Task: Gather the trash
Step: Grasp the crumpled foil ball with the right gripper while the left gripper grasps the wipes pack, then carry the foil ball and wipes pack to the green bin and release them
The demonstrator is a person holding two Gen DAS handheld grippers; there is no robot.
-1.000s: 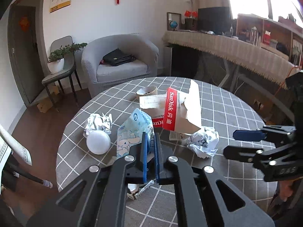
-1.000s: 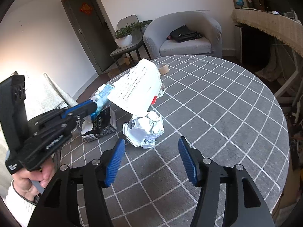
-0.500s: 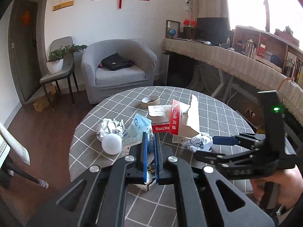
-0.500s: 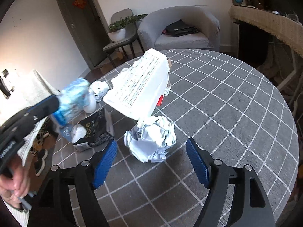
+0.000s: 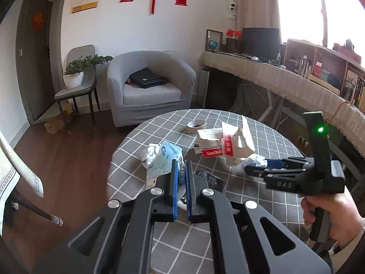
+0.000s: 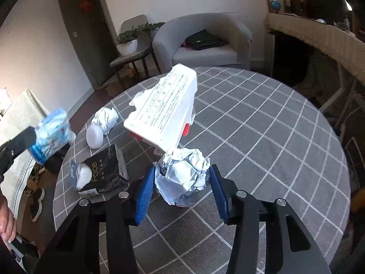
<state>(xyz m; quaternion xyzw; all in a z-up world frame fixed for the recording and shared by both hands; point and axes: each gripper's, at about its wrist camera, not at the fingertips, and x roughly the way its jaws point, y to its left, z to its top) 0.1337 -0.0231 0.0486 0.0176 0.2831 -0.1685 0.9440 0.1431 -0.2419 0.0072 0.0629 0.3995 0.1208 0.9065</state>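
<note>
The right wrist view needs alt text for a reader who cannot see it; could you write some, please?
The right tool grips a crumpled paper ball on a grey checked round table. Behind it stands a torn white box; at far left, the left tool holds a blue tissue pack.

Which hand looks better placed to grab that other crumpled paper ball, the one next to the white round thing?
Neither is free. The left gripper is shut on the blue tissue pack, and the right gripper is clamped on a paper ball. Still, the left hangs nearer the far paper ball.
</note>
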